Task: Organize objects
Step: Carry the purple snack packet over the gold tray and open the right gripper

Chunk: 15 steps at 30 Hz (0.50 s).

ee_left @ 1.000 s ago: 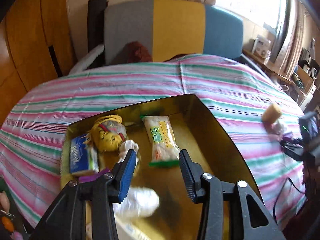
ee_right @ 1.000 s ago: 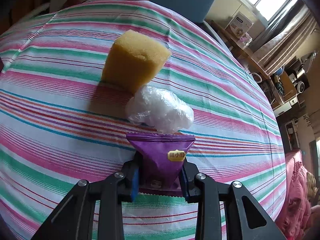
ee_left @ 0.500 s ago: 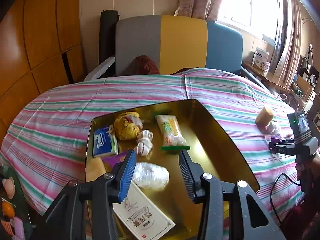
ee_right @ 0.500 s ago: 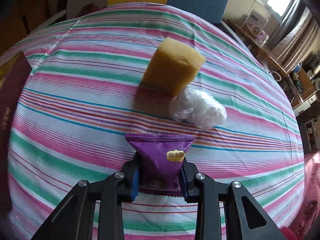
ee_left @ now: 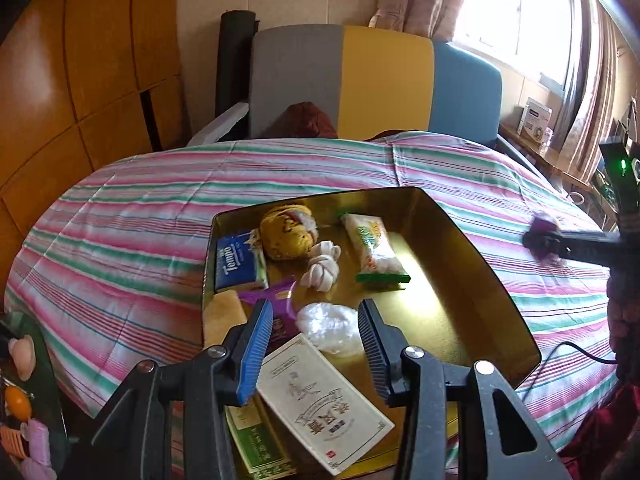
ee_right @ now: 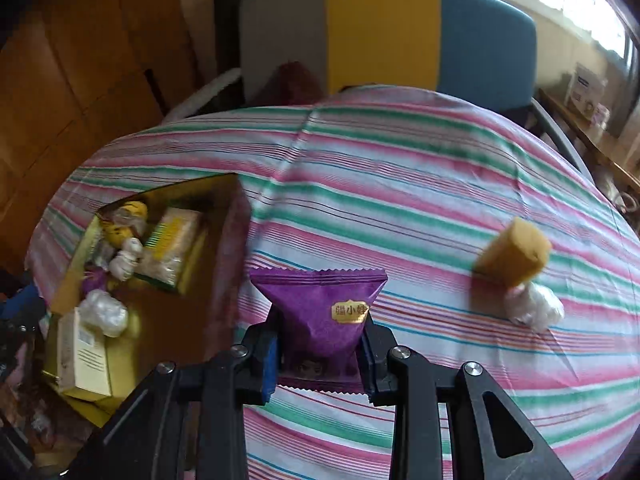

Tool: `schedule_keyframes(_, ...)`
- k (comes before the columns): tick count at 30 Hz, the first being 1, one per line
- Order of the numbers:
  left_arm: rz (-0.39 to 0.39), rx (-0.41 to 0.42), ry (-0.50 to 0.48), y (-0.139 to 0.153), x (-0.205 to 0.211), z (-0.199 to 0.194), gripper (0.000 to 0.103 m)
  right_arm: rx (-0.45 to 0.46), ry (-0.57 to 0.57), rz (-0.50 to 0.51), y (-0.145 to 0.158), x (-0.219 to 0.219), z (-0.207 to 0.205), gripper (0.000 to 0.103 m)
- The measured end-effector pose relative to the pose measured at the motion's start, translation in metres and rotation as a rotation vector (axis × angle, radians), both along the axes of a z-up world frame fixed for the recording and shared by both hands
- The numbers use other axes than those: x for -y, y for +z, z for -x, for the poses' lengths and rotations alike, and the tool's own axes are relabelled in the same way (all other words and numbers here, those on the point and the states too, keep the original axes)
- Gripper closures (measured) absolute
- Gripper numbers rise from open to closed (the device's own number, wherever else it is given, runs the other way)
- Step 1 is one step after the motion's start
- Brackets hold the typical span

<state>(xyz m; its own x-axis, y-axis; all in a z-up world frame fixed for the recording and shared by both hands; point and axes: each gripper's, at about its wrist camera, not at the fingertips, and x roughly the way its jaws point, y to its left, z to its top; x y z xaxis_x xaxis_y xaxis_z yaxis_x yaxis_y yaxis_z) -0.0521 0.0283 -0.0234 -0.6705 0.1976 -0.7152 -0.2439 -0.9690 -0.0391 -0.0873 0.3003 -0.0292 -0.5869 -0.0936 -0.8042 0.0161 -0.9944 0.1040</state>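
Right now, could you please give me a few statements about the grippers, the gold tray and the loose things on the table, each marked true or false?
1. The right gripper is shut on the purple packet. True.
2. The left gripper is holding the blue tissue pack. False: it is open and the pack lies in the gold tray.
3. The yellow sponge is in the tray. False: it sits on the striped tablecloth.
4. A crumpled plastic bag lies by the sponge. True.

The black two-finger left gripper [ee_left: 316, 340] with blue pads is held with its jaws spread wide and nothing between them, while the matching black right gripper [ee_right: 320, 344] is clamped on a purple foil snack packet [ee_right: 320, 312].
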Motion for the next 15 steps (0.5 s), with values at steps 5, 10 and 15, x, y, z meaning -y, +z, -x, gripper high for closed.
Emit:
schedule_keyframes(5, -0.016, 0.017, 0.024, -0.005, 0.012, 0.001, 0.058, -0.005, 0.116, -0.023, 0.001, 0.063, 0.028, 0.071)
schedule_keyframes(10, -0.027, 0.029, 0.052, -0.008, 0.024, 0.002, 0.058, 0.036, 0.185, -0.098, -0.018, 0.105, 0.064, 0.071)
schedule_keyframes(15, -0.039, 0.040, 0.067, -0.012, 0.033, 0.003, 0.058, 0.069, 0.181, -0.260, -0.037, 0.126, 0.093, 0.070)
